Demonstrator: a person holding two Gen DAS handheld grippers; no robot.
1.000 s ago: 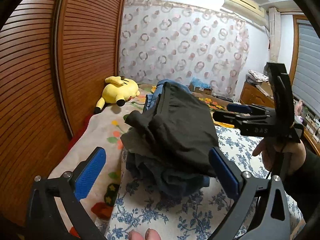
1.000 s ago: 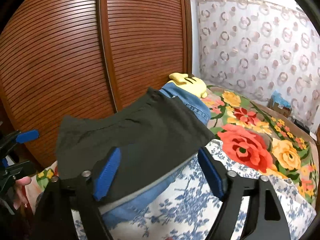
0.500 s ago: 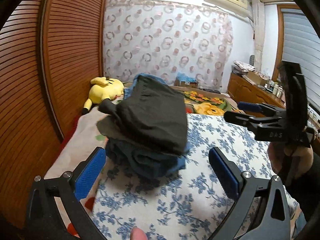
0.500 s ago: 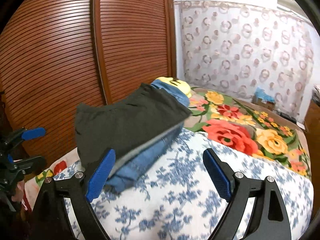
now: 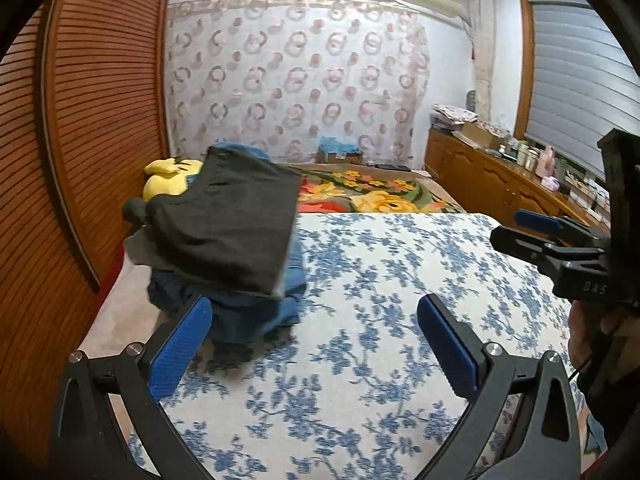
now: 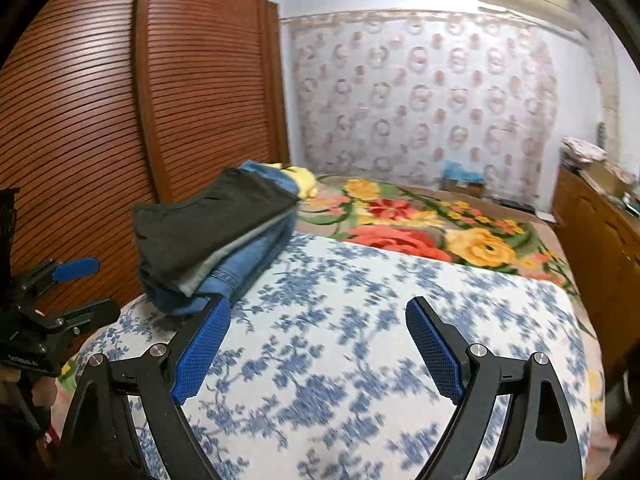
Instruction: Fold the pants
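A stack of folded pants lies at the left side of the bed, with dark grey pants (image 5: 228,232) on top of blue jeans (image 5: 248,316). In the right wrist view the same dark pants (image 6: 208,220) and jeans (image 6: 244,264) lie left of and beyond the fingers. My left gripper (image 5: 312,312) is open and holds nothing; its left pad sits just in front of the jeans. My right gripper (image 6: 318,308) is also open and empty over the blue-flowered cloth (image 6: 360,360). Each gripper shows in the other's view, the right gripper (image 5: 506,229) at the right and the left gripper (image 6: 106,286) at the left.
Slatted wooden wardrobe doors (image 5: 92,120) run close along the bed's left side. A yellow plush toy (image 5: 168,180) lies behind the stack. Beyond are a flowered blanket (image 6: 420,224) and a patterned curtain (image 5: 296,80). A wooden cabinet (image 5: 500,184) with clutter stands at the right.
Both grippers have drawn back and to the right, away from the stack. One second ago the right gripper's fingers reached over the dark pants; now they are clear of them.
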